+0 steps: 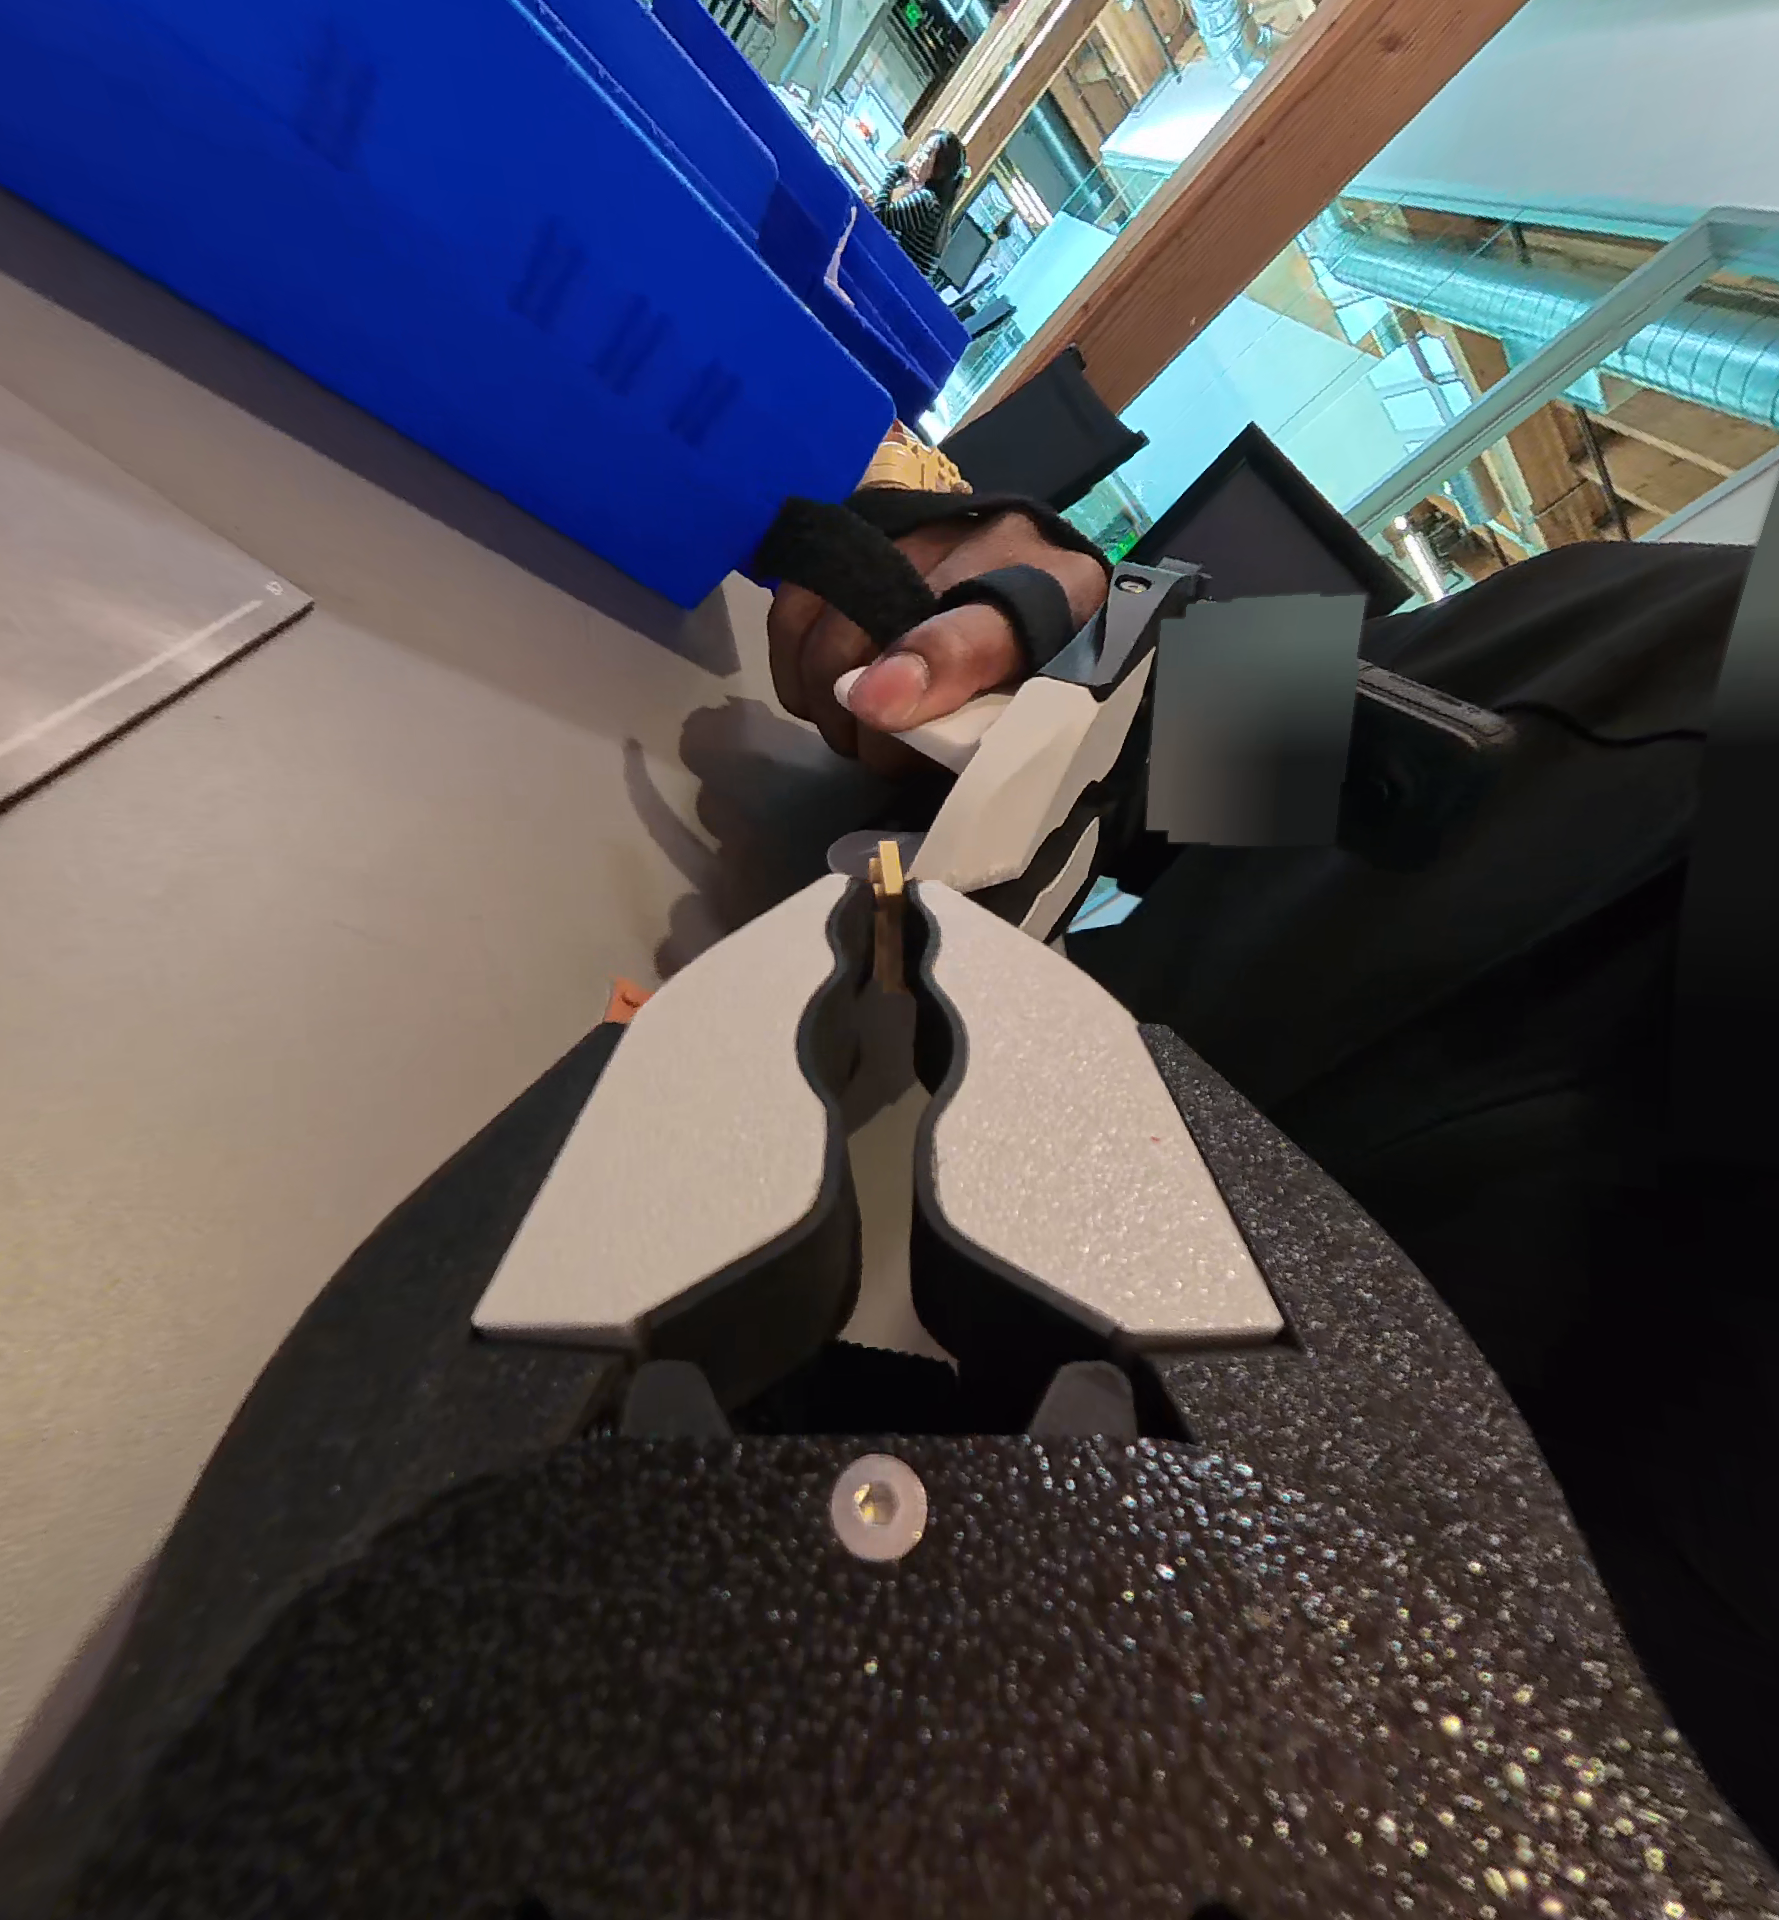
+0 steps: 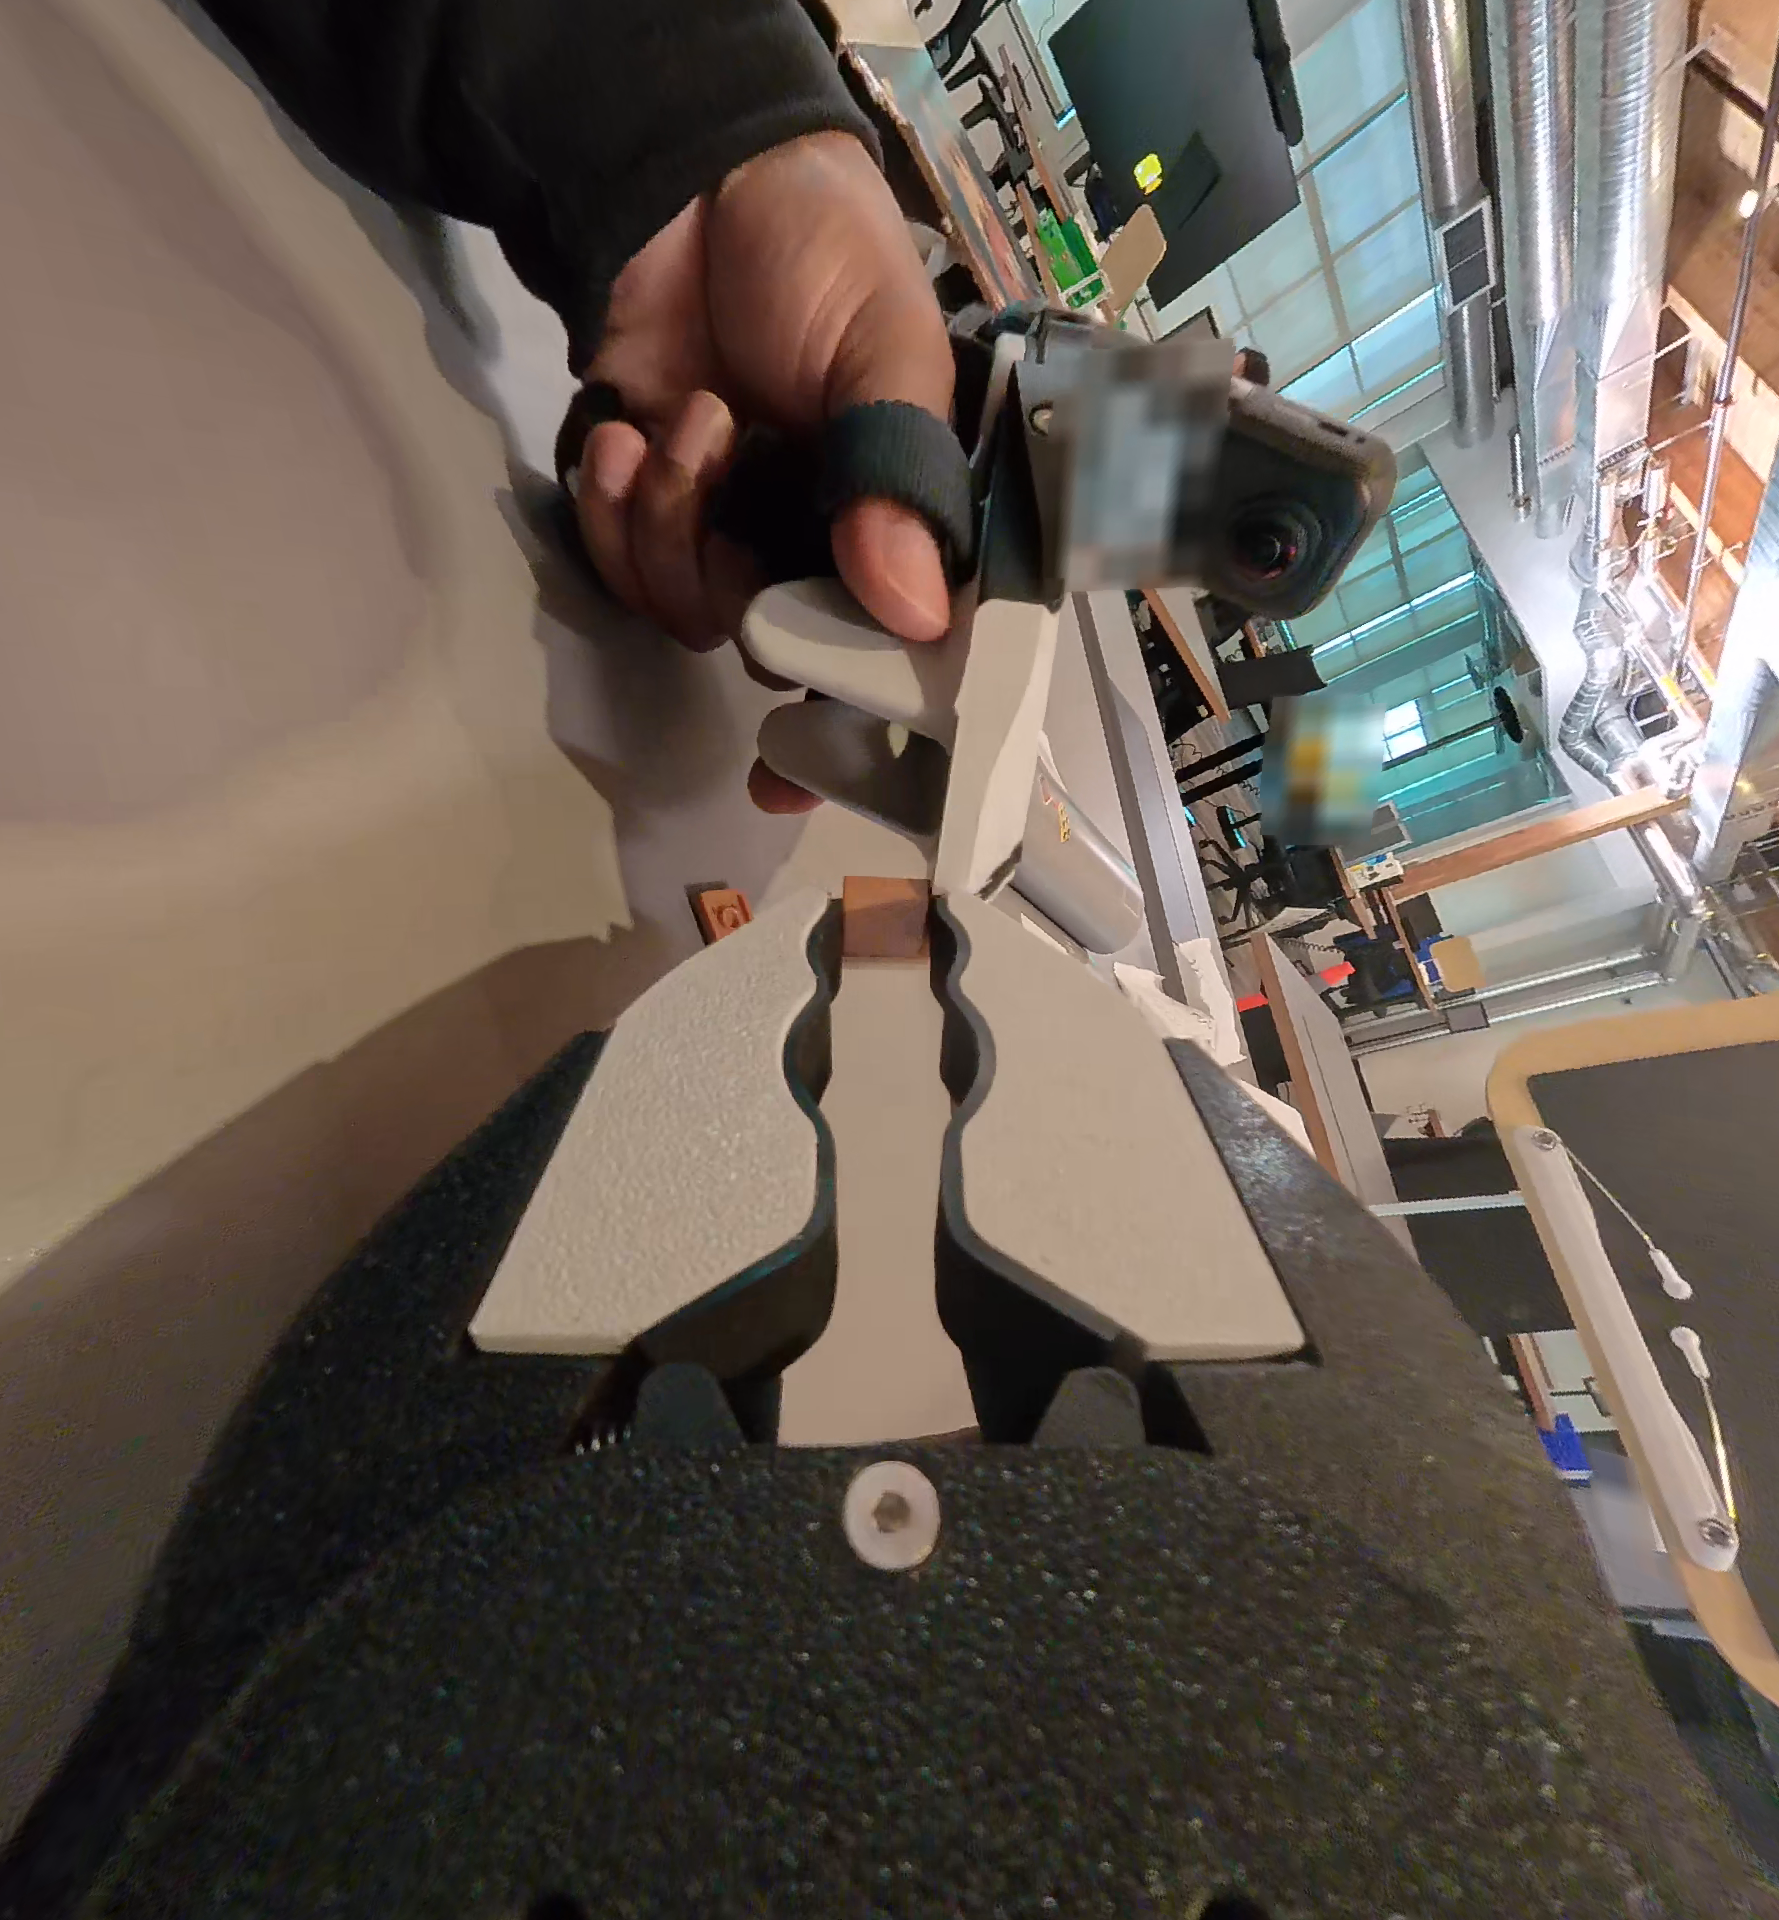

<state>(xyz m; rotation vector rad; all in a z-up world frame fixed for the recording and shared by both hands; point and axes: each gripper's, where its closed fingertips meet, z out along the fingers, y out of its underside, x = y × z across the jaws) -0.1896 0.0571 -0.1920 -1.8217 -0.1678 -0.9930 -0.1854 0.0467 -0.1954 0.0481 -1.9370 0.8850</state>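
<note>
Your left gripper (image 1: 880,883) is clenched on a thin tan plate (image 1: 887,902), edge-on at the tips. Your right gripper (image 2: 885,914) grasps a small brown block (image 2: 885,916). Both pieces look light, rigid and smooth: pinch the flat faces. Beside the block, the two grippers' fingertips almost meet. An orange piece (image 2: 719,912) lies on the table (image 1: 241,935), left of the block. Blue bins (image 1: 397,260) stand well beyond.
</note>
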